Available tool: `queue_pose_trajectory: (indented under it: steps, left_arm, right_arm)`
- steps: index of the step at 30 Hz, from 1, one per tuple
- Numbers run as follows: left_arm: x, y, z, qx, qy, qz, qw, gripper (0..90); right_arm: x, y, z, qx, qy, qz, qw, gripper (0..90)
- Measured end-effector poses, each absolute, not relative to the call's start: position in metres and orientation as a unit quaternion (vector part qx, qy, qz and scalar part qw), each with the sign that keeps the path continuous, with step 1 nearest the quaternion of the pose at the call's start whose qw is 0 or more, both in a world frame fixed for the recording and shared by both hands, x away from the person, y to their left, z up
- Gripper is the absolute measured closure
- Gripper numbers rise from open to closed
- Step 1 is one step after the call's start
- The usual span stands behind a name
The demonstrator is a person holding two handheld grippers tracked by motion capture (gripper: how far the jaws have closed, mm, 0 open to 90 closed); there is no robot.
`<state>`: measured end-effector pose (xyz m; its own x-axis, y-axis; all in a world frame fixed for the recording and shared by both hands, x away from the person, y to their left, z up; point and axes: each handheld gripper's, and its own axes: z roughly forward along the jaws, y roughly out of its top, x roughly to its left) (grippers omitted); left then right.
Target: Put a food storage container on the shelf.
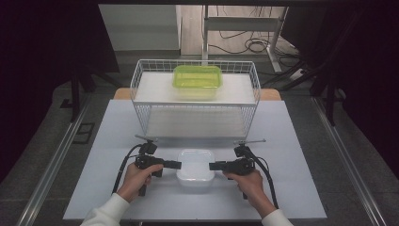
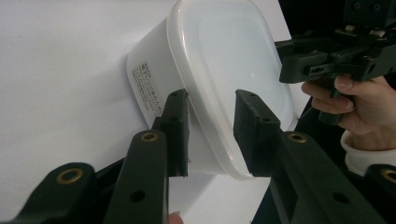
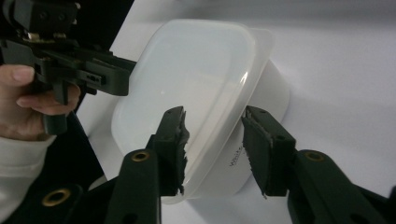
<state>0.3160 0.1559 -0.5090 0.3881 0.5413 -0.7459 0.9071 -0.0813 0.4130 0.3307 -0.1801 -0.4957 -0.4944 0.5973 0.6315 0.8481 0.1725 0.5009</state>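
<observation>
A white lidded container [image 1: 195, 169] sits on the table in front of me. My left gripper [image 1: 176, 164] is at its left edge and my right gripper [image 1: 212, 165] at its right edge, both level and pointing inward. In the left gripper view the container [image 2: 224, 60] has its lid rim between the open jaws of the left gripper [image 2: 211, 105], one jaw by the side wall and one over the lid. In the right gripper view the right gripper [image 3: 215, 119] straddles the container [image 3: 196, 70] rim the same way, with gaps showing.
Behind the container stands a white wire rack [image 1: 141, 80] with two shelves. A green lidded container [image 1: 197, 76] rests on its top shelf. The pale table [image 1: 291, 197] has bare room on both sides. Cables lie on the floor beyond.
</observation>
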Motion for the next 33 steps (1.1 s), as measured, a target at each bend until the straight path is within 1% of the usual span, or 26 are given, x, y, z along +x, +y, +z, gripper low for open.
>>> queue_pose_trajectory:
  steps: [4,12,24,27,33]
  left_arm:
    - [0.313,0.157,-0.510,0.695,0.522,-0.211,0.447,68.2]
    - [0.307,0.159,-0.509,0.691,0.523,-0.208,0.454,70.7]
    - [0.302,0.159,-0.504,0.693,0.513,-0.200,0.465,76.5]
    - [0.301,0.159,-0.503,0.695,0.509,-0.198,0.468,79.3]
    - [0.299,0.158,-0.501,0.704,0.502,-0.181,0.469,79.6]
  right_arm:
    - [0.329,-0.183,-0.496,-0.496,-0.735,-0.434,0.159,66.1]
    - [0.324,-0.186,-0.496,-0.501,-0.725,-0.443,0.166,69.2]
    - [0.316,-0.189,-0.490,-0.486,-0.731,-0.457,0.145,74.1]
    - [0.315,-0.190,-0.488,-0.480,-0.733,-0.462,0.137,76.1]
    - [0.314,-0.191,-0.485,-0.468,-0.740,-0.468,0.123,77.7]
